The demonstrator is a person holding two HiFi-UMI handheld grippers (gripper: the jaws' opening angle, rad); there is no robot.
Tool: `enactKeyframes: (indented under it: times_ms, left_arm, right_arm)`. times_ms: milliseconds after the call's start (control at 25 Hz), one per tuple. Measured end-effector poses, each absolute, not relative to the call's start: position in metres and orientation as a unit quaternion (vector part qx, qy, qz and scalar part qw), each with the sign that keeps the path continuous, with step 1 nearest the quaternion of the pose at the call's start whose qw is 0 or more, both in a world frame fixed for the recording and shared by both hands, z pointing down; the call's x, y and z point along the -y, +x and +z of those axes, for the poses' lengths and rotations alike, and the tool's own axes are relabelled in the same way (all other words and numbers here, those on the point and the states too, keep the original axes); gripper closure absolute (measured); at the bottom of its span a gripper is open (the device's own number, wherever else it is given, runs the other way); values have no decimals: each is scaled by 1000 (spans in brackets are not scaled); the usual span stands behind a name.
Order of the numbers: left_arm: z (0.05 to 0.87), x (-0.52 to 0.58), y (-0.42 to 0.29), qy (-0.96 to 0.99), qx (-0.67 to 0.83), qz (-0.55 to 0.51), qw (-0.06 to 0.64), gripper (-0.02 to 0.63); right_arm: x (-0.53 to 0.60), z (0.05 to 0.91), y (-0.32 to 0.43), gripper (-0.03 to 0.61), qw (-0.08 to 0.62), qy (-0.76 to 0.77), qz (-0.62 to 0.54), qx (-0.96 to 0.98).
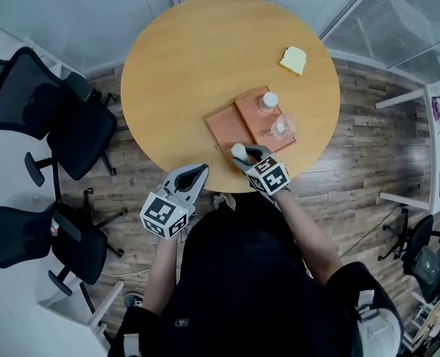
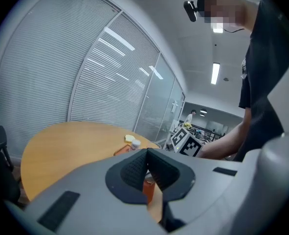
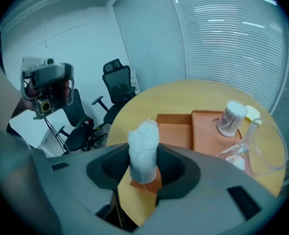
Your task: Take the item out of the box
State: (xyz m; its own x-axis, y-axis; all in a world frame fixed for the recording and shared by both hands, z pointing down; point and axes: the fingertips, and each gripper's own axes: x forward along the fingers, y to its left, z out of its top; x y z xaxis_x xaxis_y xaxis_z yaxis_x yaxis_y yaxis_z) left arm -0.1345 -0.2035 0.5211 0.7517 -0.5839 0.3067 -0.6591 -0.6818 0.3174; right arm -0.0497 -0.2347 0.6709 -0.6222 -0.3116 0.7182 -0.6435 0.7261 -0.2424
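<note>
An open orange box lies flat in two halves on the round wooden table, near its front edge. My right gripper is shut on a white cotton roll and holds it upright just above the box's near corner. In the right gripper view the roll stands between the jaws of that gripper, with the box behind it. My left gripper hovers off the table's front edge, left of the box. Its jaws meet at the tips with nothing between them.
A small jar of cotton swabs and a clear plastic container rest on the box's right half. A yellow sponge lies farther back. Black office chairs stand left of the table. Window blinds lie behind.
</note>
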Motion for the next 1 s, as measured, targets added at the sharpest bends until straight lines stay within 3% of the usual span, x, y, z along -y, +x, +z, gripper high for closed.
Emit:
enactKeyframes:
  times_ms: [440, 1000]
  left_arm:
    - [509, 184, -129, 920, 329, 86, 194, 607]
    - [500, 151, -122, 923, 327, 75, 187, 607]
  right_arm:
    - [212, 575, -42, 417, 167, 260, 186, 933]
    - [172, 504, -17, 417, 110, 281, 110, 947]
